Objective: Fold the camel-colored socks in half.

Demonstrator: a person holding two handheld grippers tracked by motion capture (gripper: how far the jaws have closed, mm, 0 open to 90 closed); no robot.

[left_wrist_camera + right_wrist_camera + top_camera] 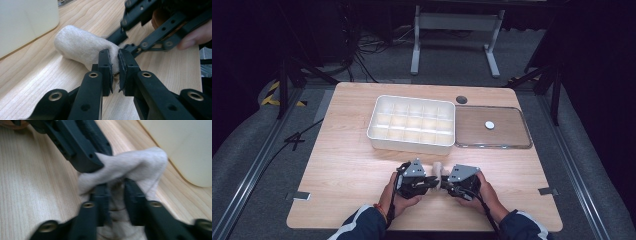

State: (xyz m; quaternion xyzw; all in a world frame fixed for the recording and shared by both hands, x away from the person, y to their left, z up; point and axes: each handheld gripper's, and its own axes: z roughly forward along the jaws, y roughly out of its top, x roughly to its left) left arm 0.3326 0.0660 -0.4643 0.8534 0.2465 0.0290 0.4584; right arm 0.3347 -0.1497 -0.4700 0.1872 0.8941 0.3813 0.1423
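Two grippers meet at six o'clock on the table [342,150], where the left gripper [114,68] pinches a fold of the rolled beige sock [82,47] while the right gripper [117,192] has its jaws slightly parted inside the sock's opening, the white divided box [412,125] lying at twelve o'clock.

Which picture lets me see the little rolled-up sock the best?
The left gripper view: the sock lies large and sharp on the table, its rolled shape plain, one end pinched by the left gripper. The right gripper view shows it close but blurred, partly behind black fingers. The high view shows just a small pale bit between the two grippers.
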